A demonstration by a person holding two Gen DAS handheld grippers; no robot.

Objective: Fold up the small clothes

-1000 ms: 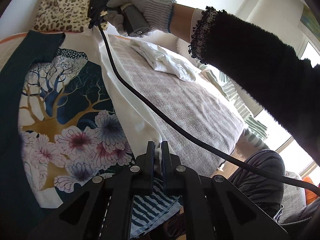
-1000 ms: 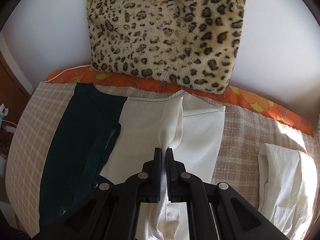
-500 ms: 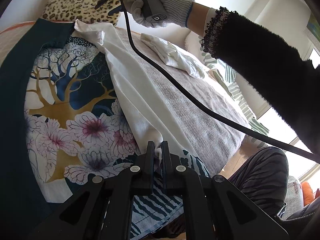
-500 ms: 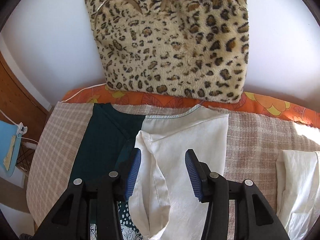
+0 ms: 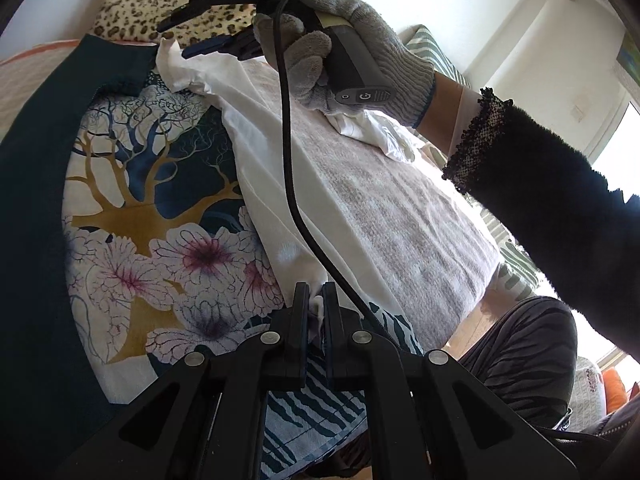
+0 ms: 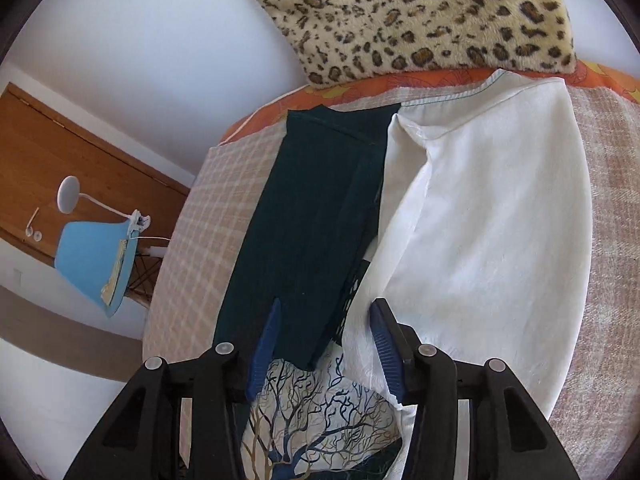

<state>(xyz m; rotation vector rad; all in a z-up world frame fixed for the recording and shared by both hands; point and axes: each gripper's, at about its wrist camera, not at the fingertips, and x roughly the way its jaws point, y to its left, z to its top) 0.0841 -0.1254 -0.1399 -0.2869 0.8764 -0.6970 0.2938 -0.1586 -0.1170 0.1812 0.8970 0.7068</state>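
A small garment lies on the bed: dark teal cloth (image 6: 304, 220), a tree-and-flower print (image 5: 160, 208) and a white flap (image 6: 480, 240) folded over along its right side. My left gripper (image 5: 315, 304) is shut on the near edge of that white flap. My right gripper (image 6: 324, 312) stands open over the garment's far end, teal cloth and print below its blue pads, which press on nothing. In the left wrist view the right gripper (image 5: 174, 40) hovers beside the flap's crumpled far corner, held by a gloved hand (image 5: 360, 52).
A leopard-print cushion (image 6: 420, 12) leans on the wall behind the bed. A folded white garment (image 5: 384, 136) lies on the plaid blanket (image 6: 188, 240) to the right. A black cable (image 5: 288, 160) hangs across the flap. A blue stand and white lamp (image 6: 92, 256) are off the bed's left.
The right gripper opened and let go of the white flap, then swung left and dipped over the teal part. The flap's far corner dropped onto the garment. The left gripper held still.
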